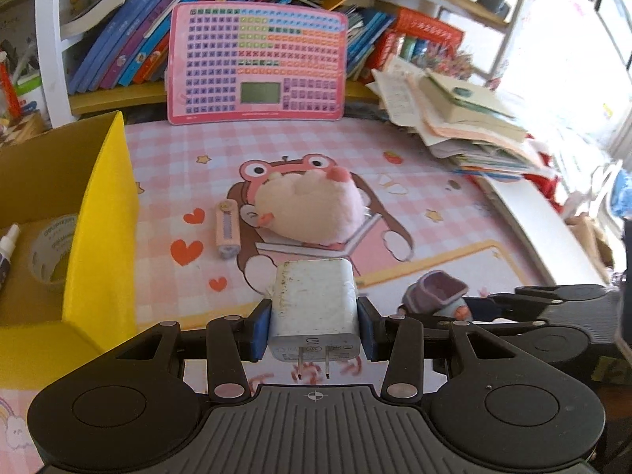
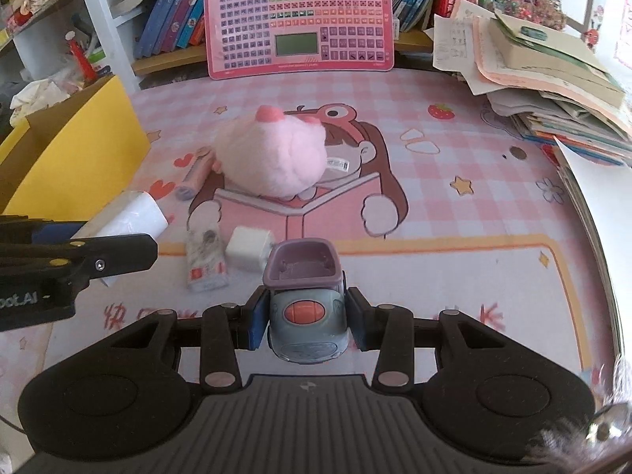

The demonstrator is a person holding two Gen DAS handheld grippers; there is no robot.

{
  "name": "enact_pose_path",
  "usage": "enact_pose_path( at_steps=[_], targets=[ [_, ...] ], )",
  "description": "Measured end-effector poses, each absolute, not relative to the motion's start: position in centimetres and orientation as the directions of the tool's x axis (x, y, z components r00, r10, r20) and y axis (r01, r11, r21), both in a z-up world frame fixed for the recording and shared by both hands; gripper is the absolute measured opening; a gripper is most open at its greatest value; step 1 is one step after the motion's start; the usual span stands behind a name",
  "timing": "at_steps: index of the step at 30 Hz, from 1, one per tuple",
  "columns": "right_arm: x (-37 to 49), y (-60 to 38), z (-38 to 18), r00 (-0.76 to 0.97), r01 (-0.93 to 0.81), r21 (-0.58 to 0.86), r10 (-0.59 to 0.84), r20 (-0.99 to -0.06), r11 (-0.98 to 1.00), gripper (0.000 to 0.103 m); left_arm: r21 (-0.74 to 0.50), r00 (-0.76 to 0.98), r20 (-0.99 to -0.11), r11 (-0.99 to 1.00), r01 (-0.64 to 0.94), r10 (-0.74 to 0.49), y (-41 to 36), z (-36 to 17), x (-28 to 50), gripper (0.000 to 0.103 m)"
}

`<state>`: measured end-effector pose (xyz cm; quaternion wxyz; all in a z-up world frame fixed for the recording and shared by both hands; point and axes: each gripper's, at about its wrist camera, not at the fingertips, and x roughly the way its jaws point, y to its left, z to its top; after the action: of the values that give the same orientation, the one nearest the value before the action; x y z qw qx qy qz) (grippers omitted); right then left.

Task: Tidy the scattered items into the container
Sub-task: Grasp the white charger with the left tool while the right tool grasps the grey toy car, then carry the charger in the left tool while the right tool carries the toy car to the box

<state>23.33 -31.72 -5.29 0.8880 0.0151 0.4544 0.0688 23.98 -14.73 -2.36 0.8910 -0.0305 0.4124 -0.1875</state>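
Note:
My left gripper (image 1: 314, 322) is shut on a white charger plug (image 1: 314, 304), prongs toward the camera; it also shows in the right wrist view (image 2: 130, 213). My right gripper (image 2: 304, 318) is shut on a grey-purple toy truck (image 2: 306, 300), also seen in the left wrist view (image 1: 436, 296). The yellow box (image 1: 102, 217) stands at the left (image 2: 79, 146) and holds a tape roll (image 1: 51, 245) and a small bottle (image 1: 8, 249). On the mat lie a pink plush (image 2: 272, 154), a pink tube (image 1: 228, 231), a small white cube (image 2: 249, 251) and a white packet (image 2: 205, 260).
A pink keyboard toy (image 2: 300, 19) leans against the bookshelf at the back. A stack of books and papers (image 2: 553, 79) sits at the right. The left gripper's arm (image 2: 59, 260) reaches in at the left of the right wrist view.

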Motion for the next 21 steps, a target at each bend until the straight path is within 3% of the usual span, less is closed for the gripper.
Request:
enact_pose_path(
  at_steps=[21],
  targets=[
    [12.1,-20.6,-3.0,0.599,-0.147,0.048,0.128,-0.791,0.988,0.039,-0.267,0.612,-0.691,0.922,0.280,-0.386,-2.3,-1.1,12.9,0.043]
  ],
)
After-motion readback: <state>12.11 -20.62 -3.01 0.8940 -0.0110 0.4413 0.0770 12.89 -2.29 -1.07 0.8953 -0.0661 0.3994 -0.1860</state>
